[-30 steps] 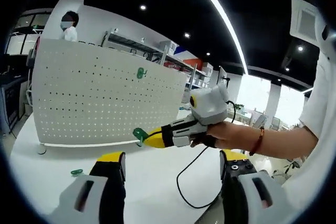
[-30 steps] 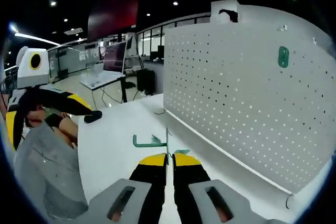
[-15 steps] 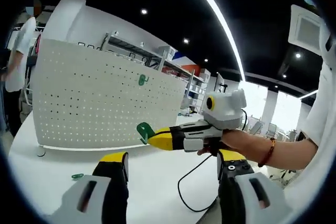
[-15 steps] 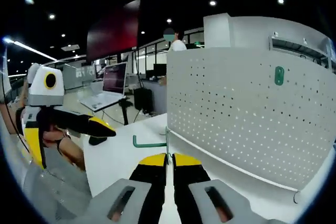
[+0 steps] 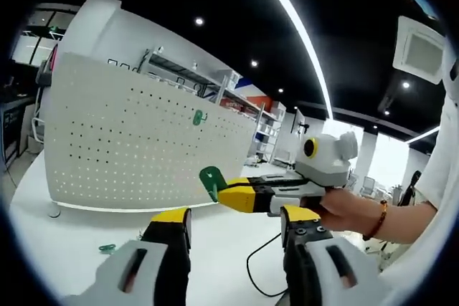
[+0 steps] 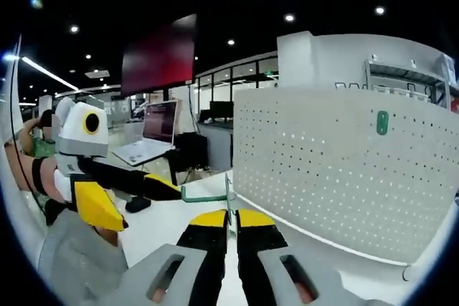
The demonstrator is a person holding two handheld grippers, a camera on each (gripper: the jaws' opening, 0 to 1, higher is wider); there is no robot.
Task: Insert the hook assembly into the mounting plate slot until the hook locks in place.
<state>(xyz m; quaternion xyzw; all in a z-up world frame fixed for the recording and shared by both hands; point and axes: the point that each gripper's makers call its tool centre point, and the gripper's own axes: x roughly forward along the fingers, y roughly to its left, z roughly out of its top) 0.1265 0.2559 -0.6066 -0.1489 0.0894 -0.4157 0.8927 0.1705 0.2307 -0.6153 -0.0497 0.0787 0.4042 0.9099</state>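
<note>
Right gripper view: green hook pinched in right gripper.

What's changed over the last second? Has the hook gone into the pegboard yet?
Not yet. The right gripper has lifted off the table and carried its green hook higher in front of the white pegboard. It stays shut on it. The left gripper stays open and empty; one green hook remains mounted on the board, another on the table.
</note>
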